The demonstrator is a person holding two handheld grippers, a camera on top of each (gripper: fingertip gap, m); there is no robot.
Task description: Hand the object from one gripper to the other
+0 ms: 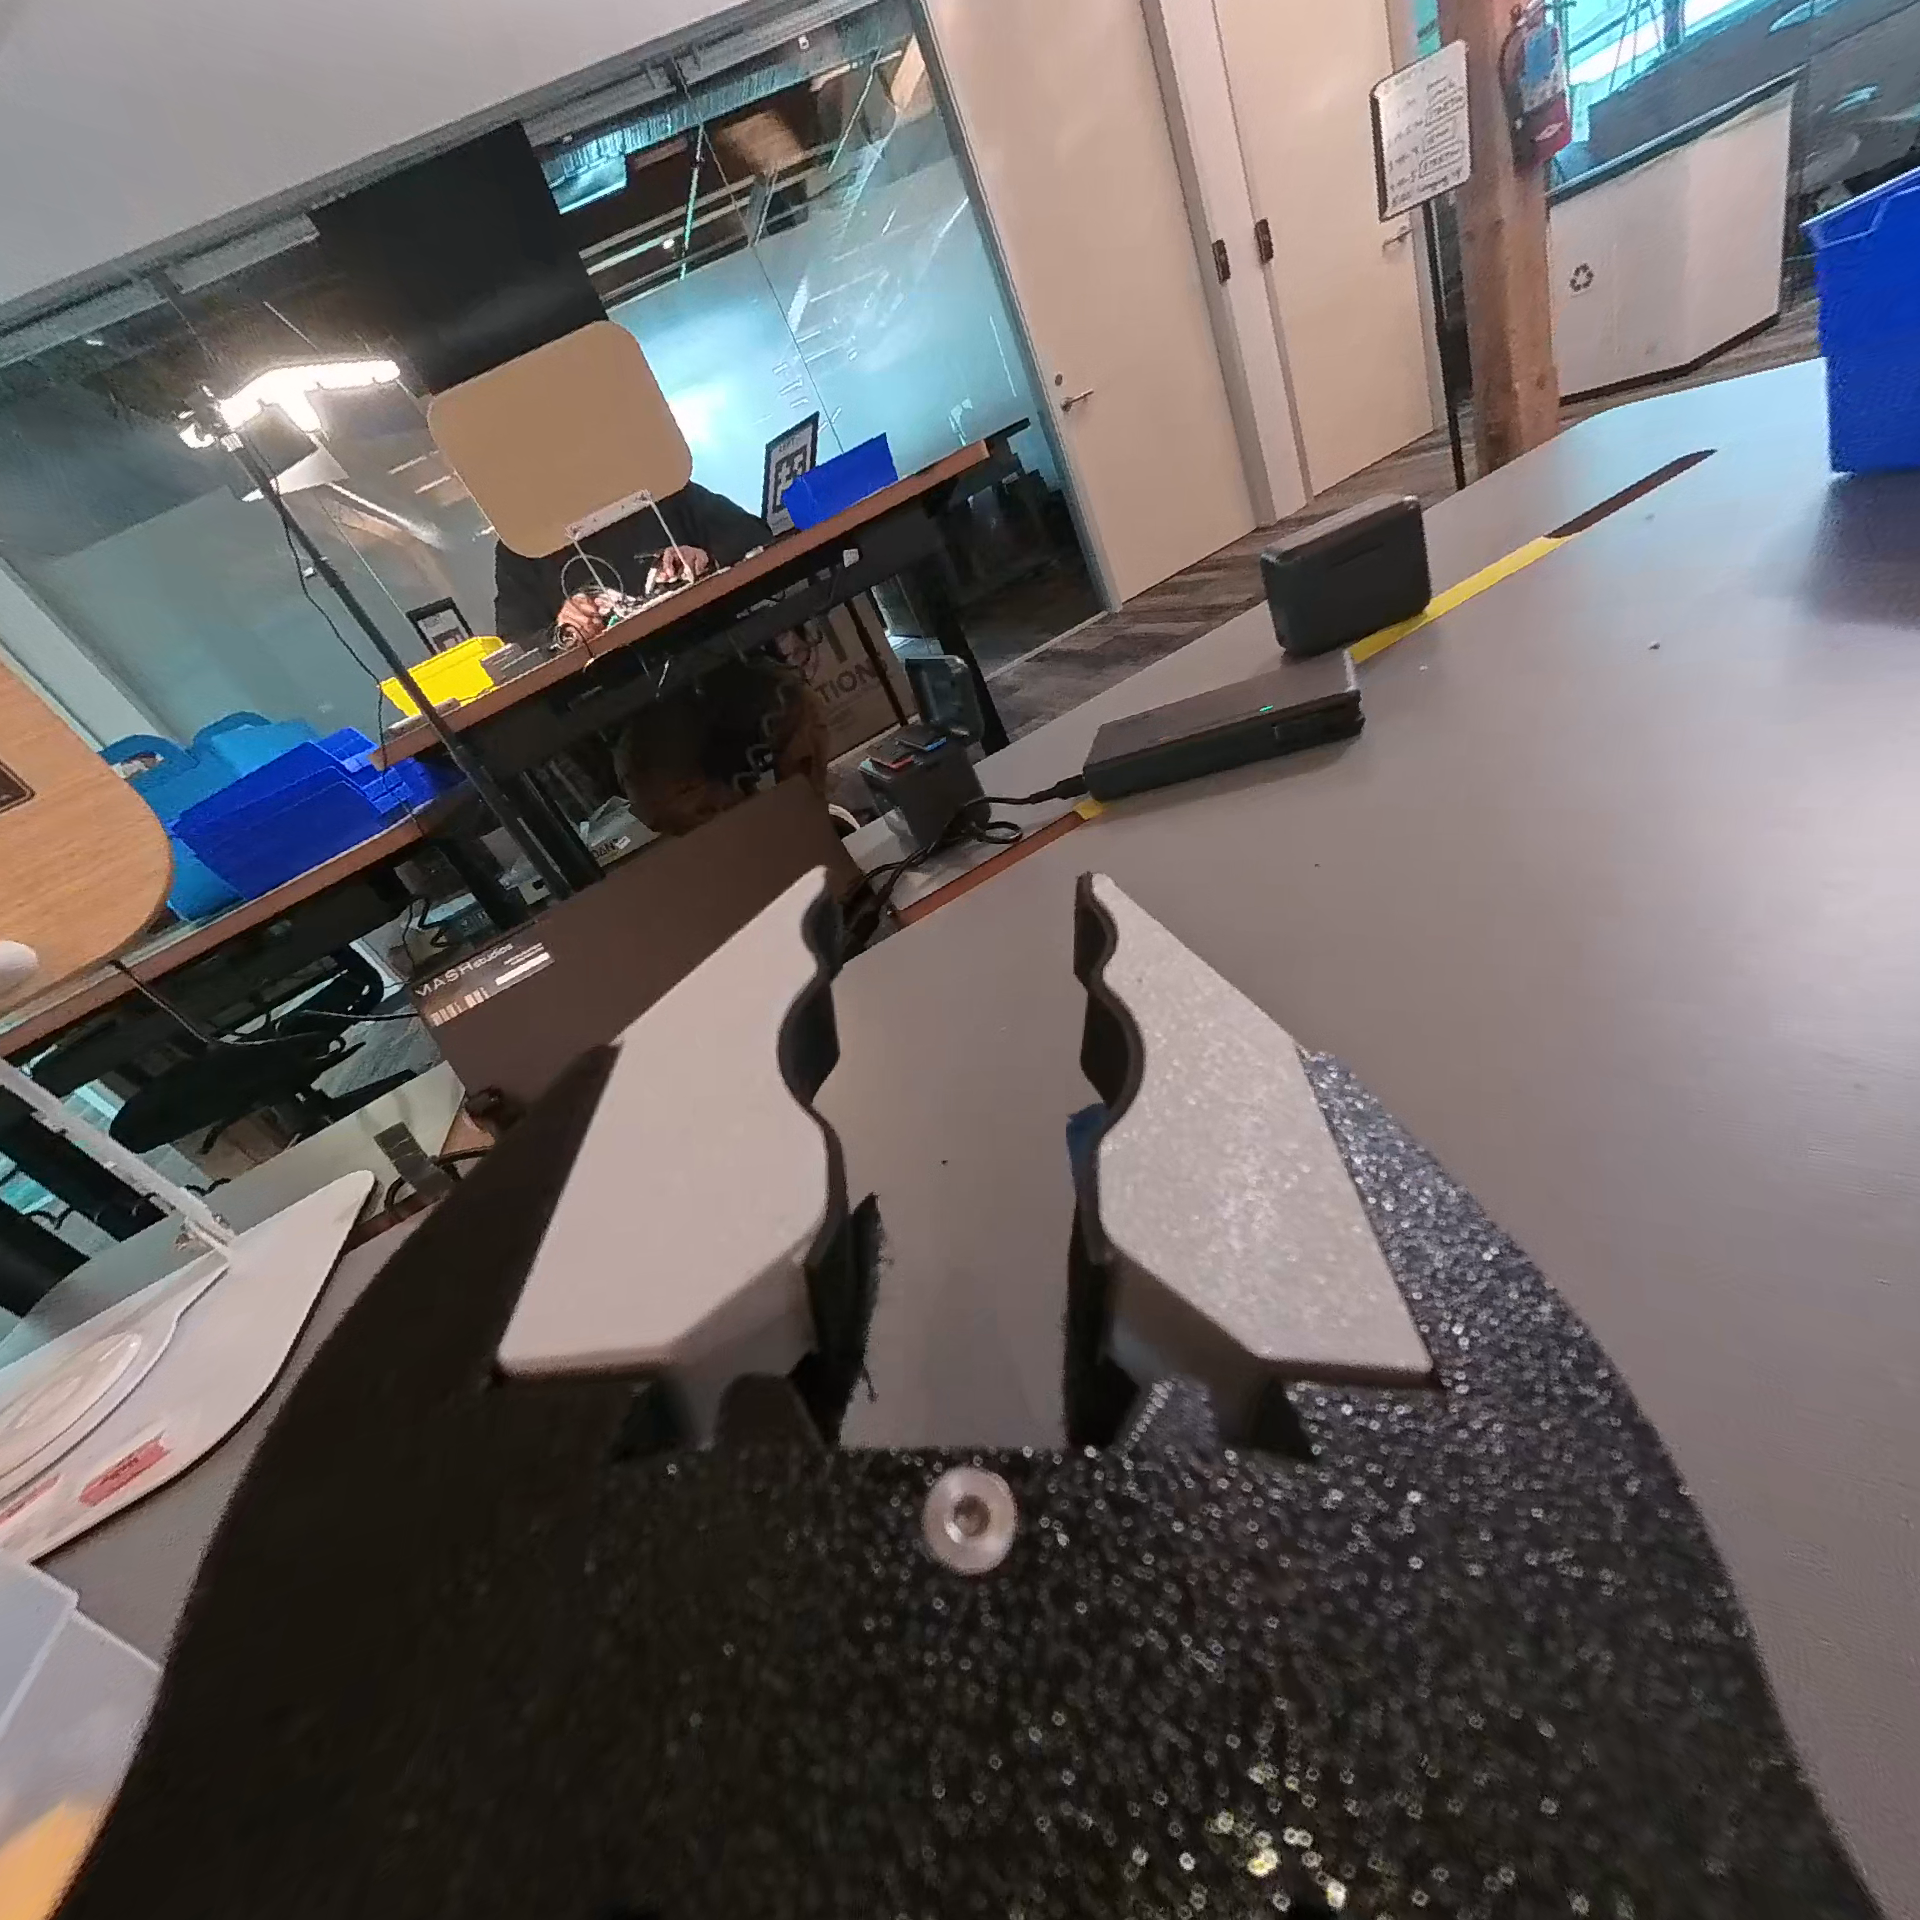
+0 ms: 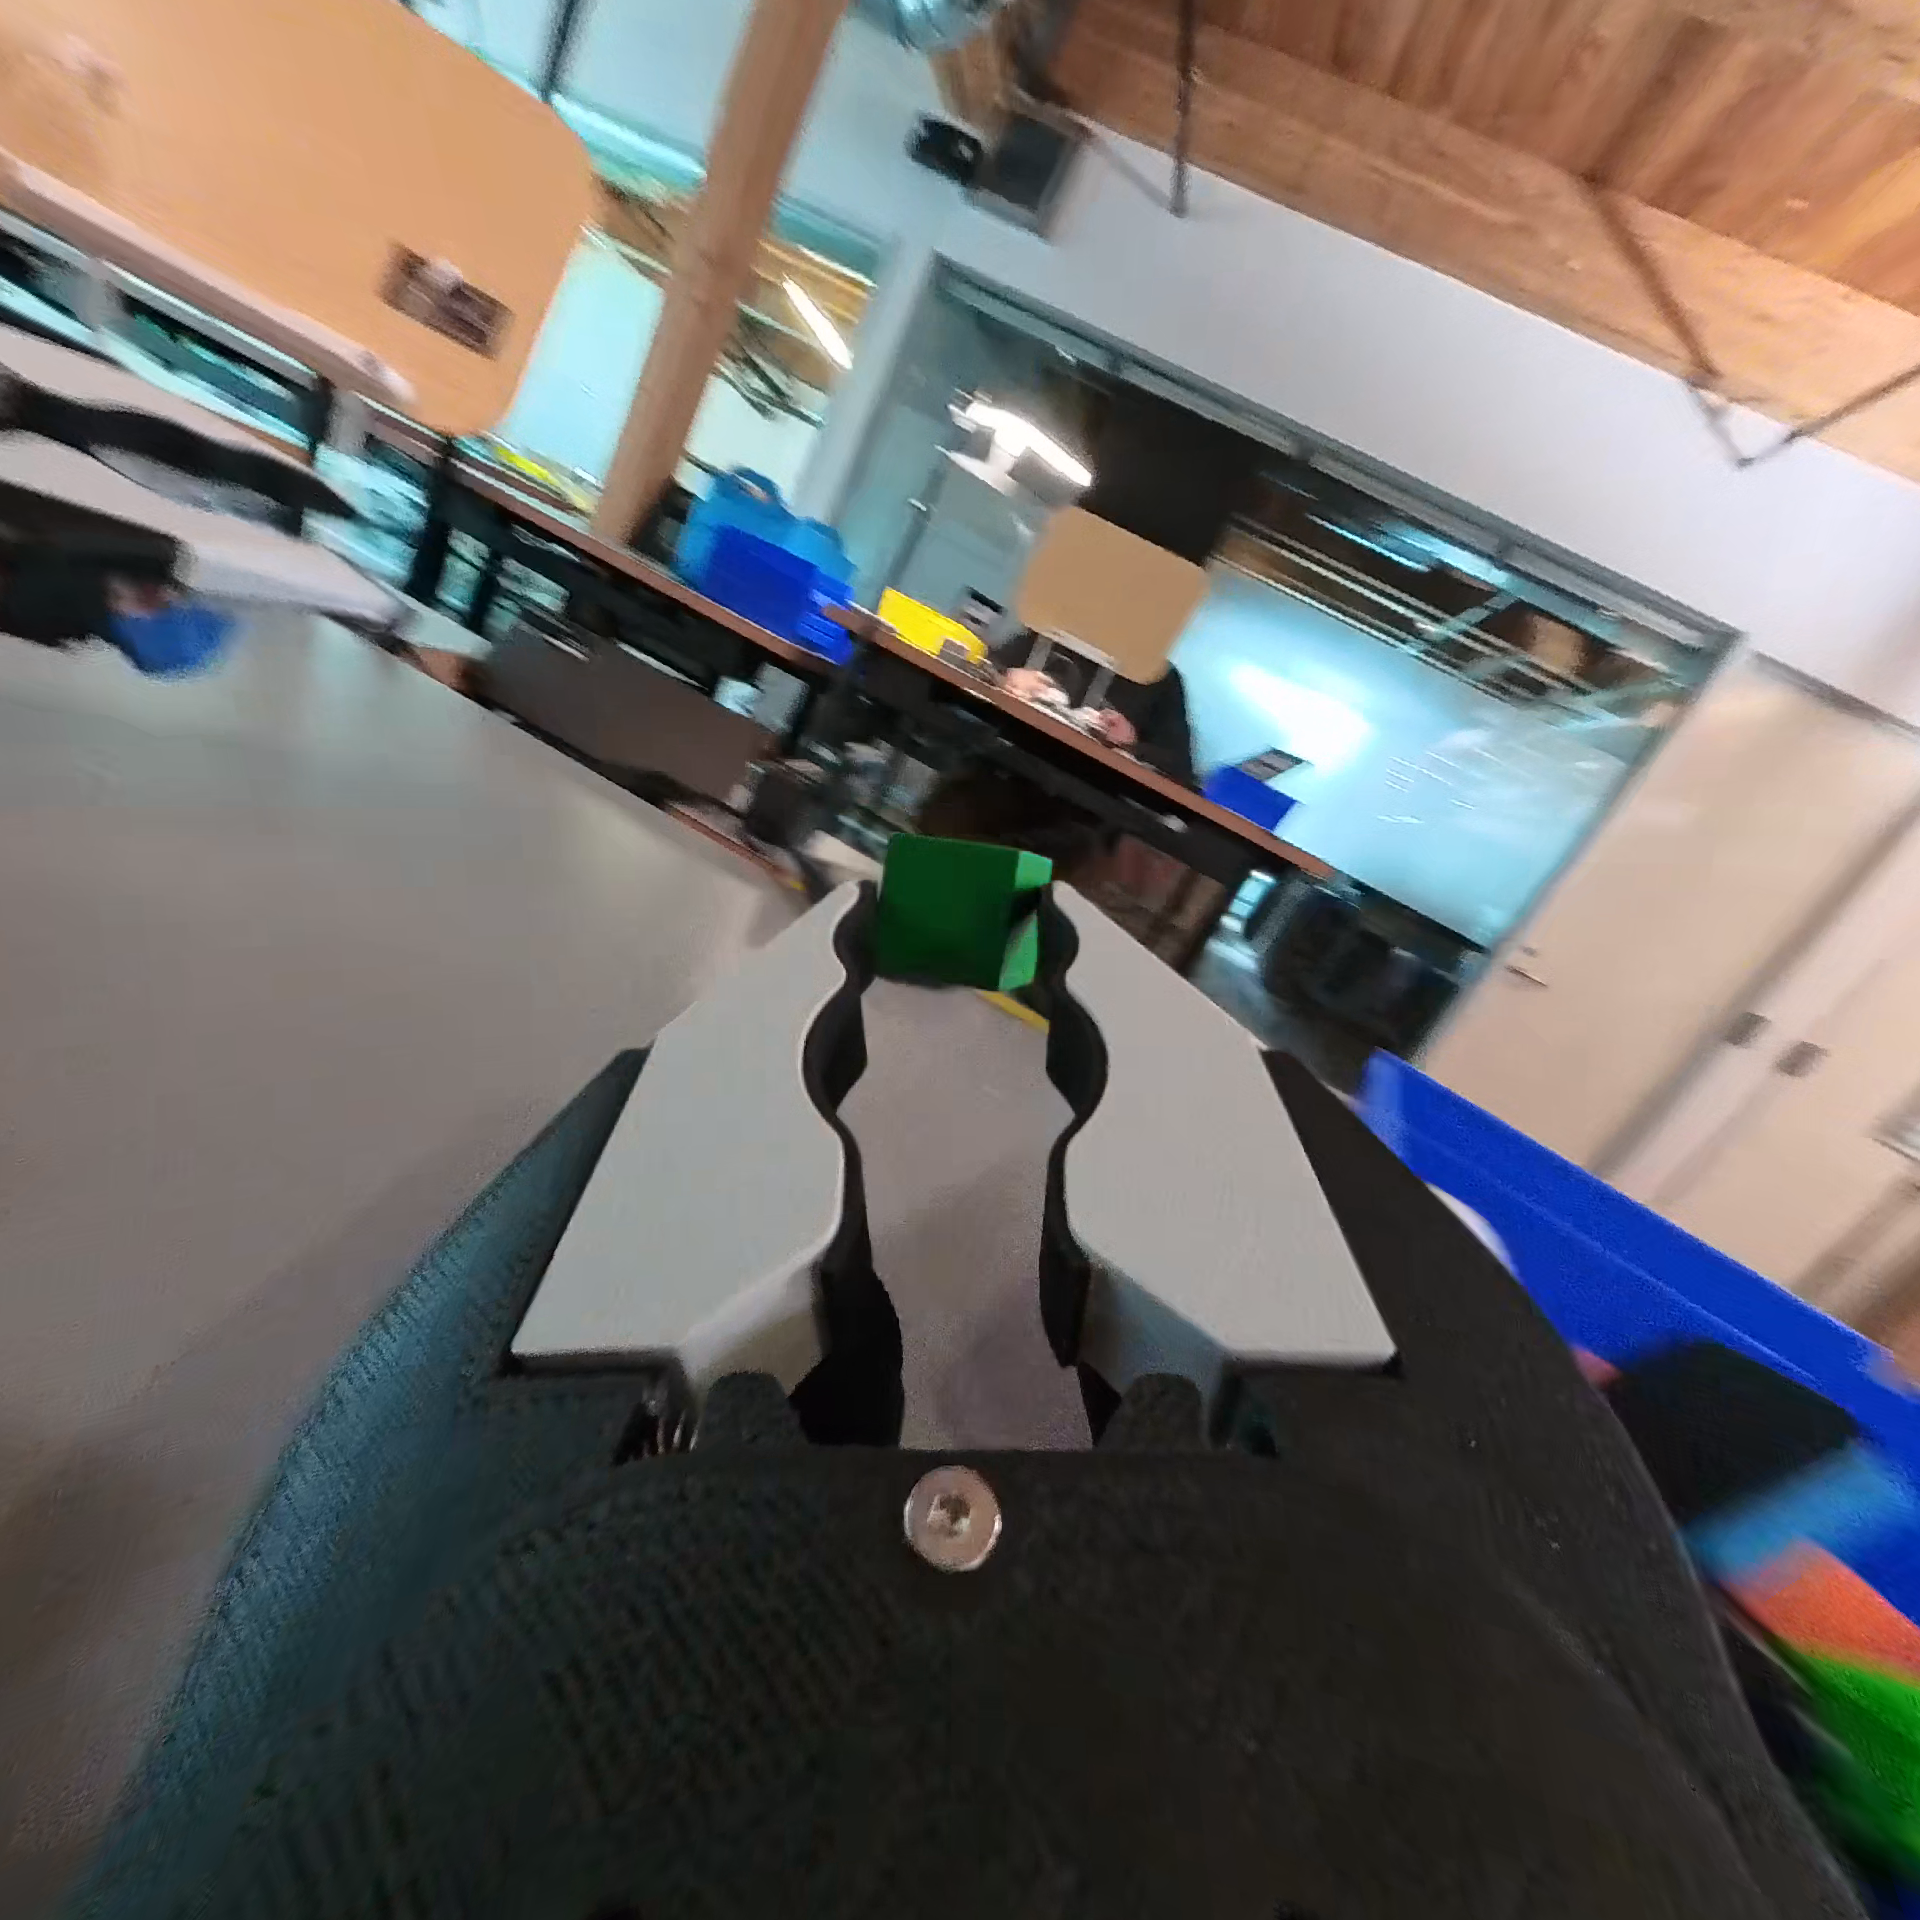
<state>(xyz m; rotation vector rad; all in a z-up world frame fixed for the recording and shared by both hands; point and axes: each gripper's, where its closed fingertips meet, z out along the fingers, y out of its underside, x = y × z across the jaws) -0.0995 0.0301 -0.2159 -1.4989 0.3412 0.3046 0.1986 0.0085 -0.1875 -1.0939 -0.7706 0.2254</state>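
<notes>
Right gripper (image 2: 954, 914): fingertips clamped on a green block (image 2: 951, 920), held above the grey table (image 2: 260, 935). Left gripper (image 1: 951, 914): fingers spread wide, empty.

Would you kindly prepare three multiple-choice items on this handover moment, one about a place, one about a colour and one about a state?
1. Where is the block held in the right gripper?
A. At the fingertips
B. Deep at the finger bases
C. Under the gripper body

2. What colour is that block?
A. Red
B. Green
C. Yellow

3. What state is the left gripper in?
A. Shut on a block
B. Open and empty
C. Shut on a cable

Answers:
1. A: in the right wrist view the block sits between the very tips of the right gripper, with bare gap behind it.
2. B: its faces are plainly green.
3. B: in the left wrist view the left gripper has its fingers apart, and only the grey table shows between them.
</notes>
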